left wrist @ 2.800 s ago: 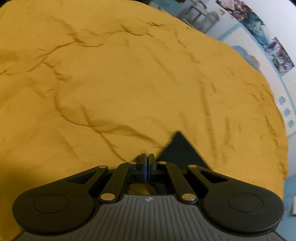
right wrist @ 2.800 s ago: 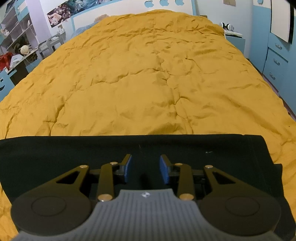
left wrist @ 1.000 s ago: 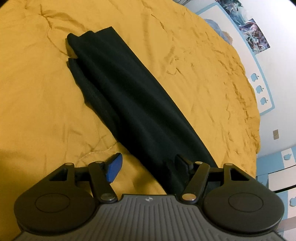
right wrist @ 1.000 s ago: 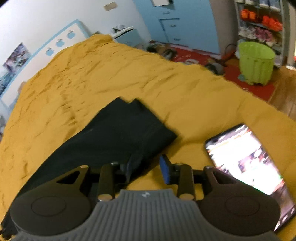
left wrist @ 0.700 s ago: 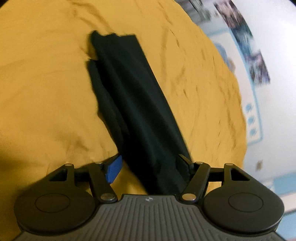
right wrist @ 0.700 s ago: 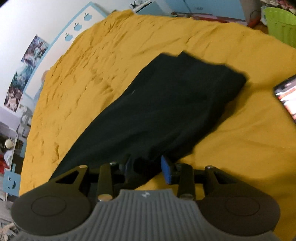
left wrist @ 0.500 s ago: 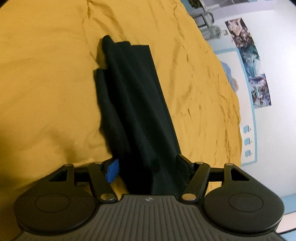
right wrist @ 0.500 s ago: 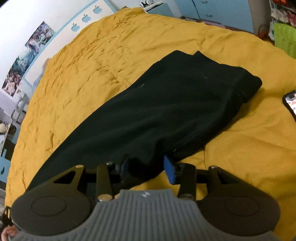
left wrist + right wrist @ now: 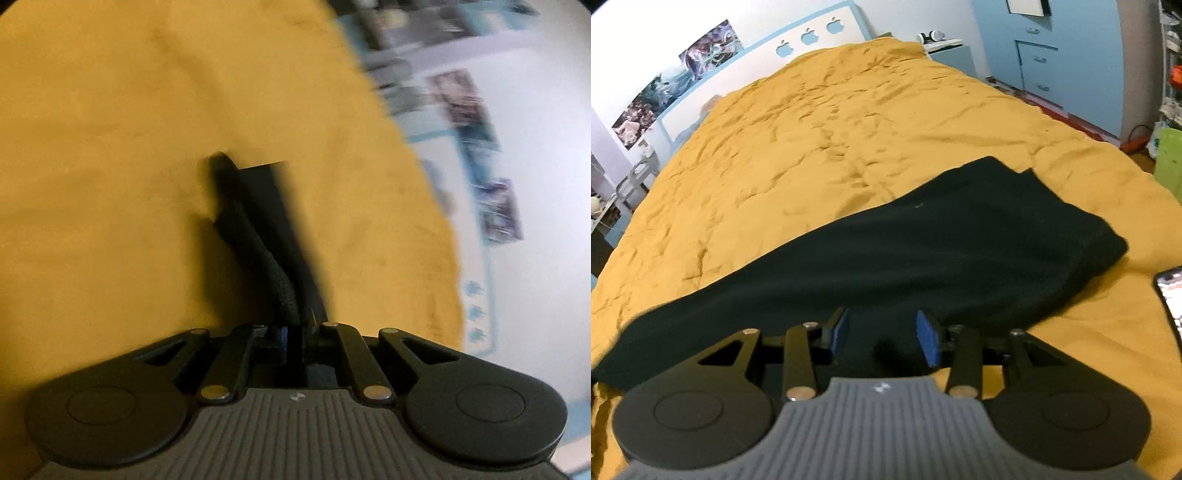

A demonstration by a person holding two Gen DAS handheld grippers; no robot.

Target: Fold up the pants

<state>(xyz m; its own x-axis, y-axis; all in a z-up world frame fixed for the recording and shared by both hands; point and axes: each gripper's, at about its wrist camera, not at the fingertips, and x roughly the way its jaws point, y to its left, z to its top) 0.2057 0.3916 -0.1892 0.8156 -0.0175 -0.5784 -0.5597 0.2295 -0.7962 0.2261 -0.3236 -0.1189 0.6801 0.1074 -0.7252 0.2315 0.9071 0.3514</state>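
Note:
The black pants (image 9: 923, 251) lie folded lengthwise as one long strip on the yellow bedspread (image 9: 849, 122). In the right wrist view my right gripper (image 9: 882, 334) is open, its blue pads (image 9: 840, 330) just above the near edge of the strip's middle. In the blurred left wrist view my left gripper (image 9: 293, 338) is shut on one end of the pants (image 9: 258, 229), which run away from it and look bunched and lifted.
A lit phone (image 9: 1171, 295) lies on the bedspread at the right edge, near the wide end of the pants. A green bin (image 9: 1169, 158) and blue drawers (image 9: 1034, 66) stand beyond the bed's right side. A headboard with posters (image 9: 701, 44) is at the far end.
My left gripper has closed on the end of the pants and the view has swung and blurred. My right gripper has shifted along the pants and stays open.

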